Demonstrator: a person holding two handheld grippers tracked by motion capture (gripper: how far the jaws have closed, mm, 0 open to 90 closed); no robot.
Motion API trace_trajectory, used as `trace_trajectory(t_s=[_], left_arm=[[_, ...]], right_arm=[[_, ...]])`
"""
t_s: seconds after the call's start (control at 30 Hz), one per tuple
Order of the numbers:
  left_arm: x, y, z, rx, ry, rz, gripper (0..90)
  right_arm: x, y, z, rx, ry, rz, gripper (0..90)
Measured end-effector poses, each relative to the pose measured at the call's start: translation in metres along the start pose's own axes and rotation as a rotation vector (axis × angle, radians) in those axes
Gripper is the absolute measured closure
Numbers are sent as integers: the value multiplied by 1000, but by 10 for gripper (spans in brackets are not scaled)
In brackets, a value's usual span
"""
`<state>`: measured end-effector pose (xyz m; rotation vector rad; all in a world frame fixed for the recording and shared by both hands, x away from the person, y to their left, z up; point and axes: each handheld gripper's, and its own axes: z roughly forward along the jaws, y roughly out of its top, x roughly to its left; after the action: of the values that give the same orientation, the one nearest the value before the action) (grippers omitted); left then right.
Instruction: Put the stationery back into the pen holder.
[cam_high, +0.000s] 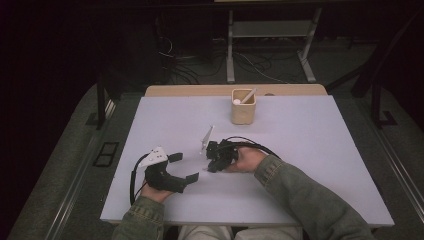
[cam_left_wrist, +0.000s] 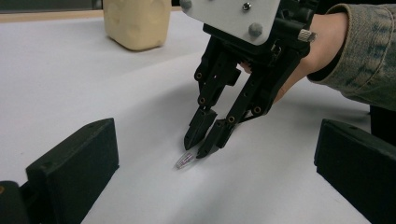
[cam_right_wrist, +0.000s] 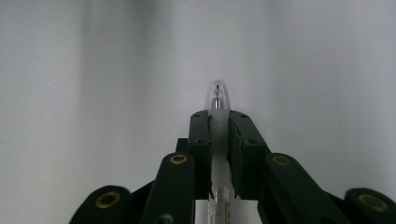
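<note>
- The white table (cam_high: 320, 150) is seen from the high view with a person's two forearms coming in from its near edge; a beige holder (cam_high: 243, 107) with a white utensil (cam_high: 248, 95) in it stands well apart at the far side.
- The left gripper (cam_high: 183, 167) is held low at the near left, its jaws standing wide apart with nothing between them; in the left gripper view these jaws frame the work from either side without touching it.
- The right gripper (cam_left_wrist: 201, 142) is tipped steeply down onto the table near the middle, and it is by far the nearer of the two to the thing in hand.
- Its jaws are drawn together and clamped on a pen (cam_right_wrist: 218, 95), a slim clear-bodied one lying flat on the table.
- The pen's long axis is seen, in the right gripper view, to run straight along the line of the jaws: the clear tip juts out beyond the fingertips (cam_right_wrist: 201, 122) and the barrel passes back between them.
- The coming move is judged to turn on that alignment: since the pen is gripped lengthwise near its tip, a lift is likely to leave it level or drooping, and a turn of the wrist would be called for to stand it upright for the holder.
</note>
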<state>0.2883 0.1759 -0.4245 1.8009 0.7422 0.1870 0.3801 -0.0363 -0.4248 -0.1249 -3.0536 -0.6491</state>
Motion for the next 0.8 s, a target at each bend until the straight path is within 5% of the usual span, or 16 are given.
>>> trace_trajectory(t_s=[0.3, 0.8], left_arm=[[0, 0, 0, -1, 0, -2, 0], [0, 0, 0, 0, 2, -2, 0]], right_arm=[[0, -3, 0, -24, -5, 8, 799], [-9, -21, -24, -211, -18, 97, 799]])
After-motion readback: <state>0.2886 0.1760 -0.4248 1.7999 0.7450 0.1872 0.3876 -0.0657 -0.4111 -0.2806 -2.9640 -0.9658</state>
